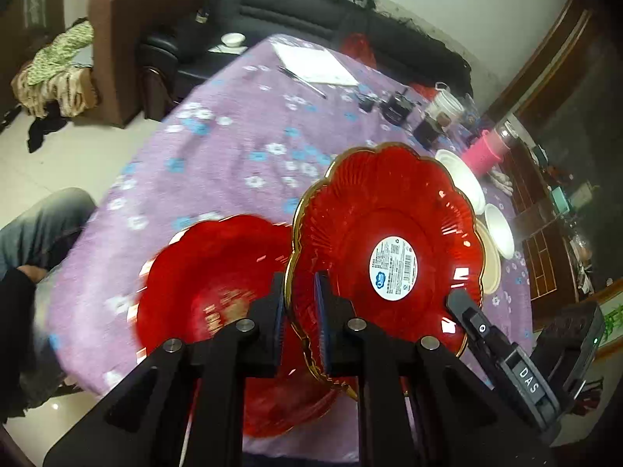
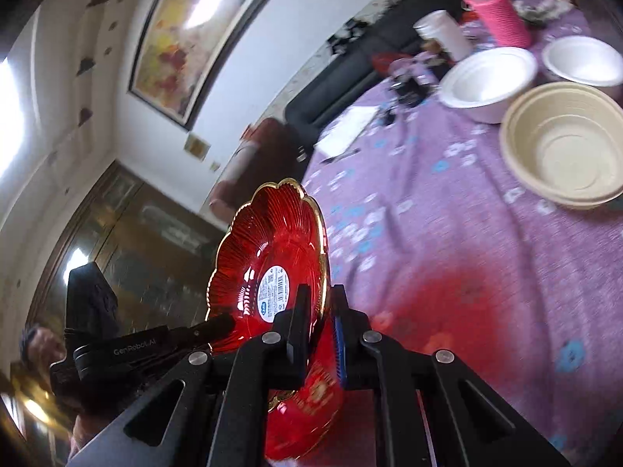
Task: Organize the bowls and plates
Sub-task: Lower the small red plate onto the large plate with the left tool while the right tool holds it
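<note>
Both tools grip the same red scalloped plate, a glass dish with a gold rim and a round white label at its centre. In the left wrist view the left gripper is clamped on the plate's lower left edge, and the right gripper reaches in from the lower right of the frame onto the opposite edge. In the right wrist view the right gripper pinches the rim at centre frame, with the plate standing nearly on edge, clear of the purple floral tablecloth.

A second red plate lies blurred on the cloth at lower centre of the left view, just behind and left of the lifted one. Two white bowls and a beige bowl sit in the upper right of the right view, near a pink flask and a white cup.

The main risk is the grip itself: glass is slick, the rim is thin and fluted, and each pinch covers little of it. If the two hands drift apart or twist differently, the plate could slip or crack. Lowered too steeply, its edge could strike the second plate and chip.
</note>
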Demonstrator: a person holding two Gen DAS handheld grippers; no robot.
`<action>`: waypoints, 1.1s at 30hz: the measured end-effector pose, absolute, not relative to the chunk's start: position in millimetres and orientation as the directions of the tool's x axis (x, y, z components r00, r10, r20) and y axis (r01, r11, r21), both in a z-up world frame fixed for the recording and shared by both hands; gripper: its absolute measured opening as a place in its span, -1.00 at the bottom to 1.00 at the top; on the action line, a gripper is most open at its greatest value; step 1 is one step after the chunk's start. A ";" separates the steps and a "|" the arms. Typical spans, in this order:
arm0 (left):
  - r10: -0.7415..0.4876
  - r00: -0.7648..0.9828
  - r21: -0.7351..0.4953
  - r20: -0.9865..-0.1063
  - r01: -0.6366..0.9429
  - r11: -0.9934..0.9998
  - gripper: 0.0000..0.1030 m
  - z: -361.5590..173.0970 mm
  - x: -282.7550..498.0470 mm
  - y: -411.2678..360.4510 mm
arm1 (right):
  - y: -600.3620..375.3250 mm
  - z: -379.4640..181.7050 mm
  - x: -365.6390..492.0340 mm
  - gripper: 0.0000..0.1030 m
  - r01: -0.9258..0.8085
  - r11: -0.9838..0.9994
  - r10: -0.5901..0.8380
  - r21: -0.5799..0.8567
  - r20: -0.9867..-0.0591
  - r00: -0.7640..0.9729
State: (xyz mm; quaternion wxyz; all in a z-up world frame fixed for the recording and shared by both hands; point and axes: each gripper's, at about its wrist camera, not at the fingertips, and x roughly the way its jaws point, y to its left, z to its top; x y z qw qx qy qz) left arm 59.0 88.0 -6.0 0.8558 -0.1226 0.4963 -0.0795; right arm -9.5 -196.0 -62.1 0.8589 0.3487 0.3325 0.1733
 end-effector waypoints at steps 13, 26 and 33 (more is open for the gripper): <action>-0.230 0.421 -0.310 -0.877 -0.132 0.941 -0.75 -77.6 31.2 151.2 | -111.5 -93.9 -15.5 -0.81 -0.122 0.778 0.562 0.616 -0.598 0.572; -0.129 0.375 -0.179 -0.918 -0.102 0.979 -0.70 -91.9 44.2 142.7 | -87.3 -114.7 -12.1 -0.79 -0.131 0.867 0.466 0.480 -0.692 0.551; -0.071 0.390 -0.119 -0.918 -0.100 0.988 -0.70 -88.9 44.1 142.9 | -71.4 -108.3 -7.5 -0.52 -0.176 0.927 0.370 0.330 -0.739 0.563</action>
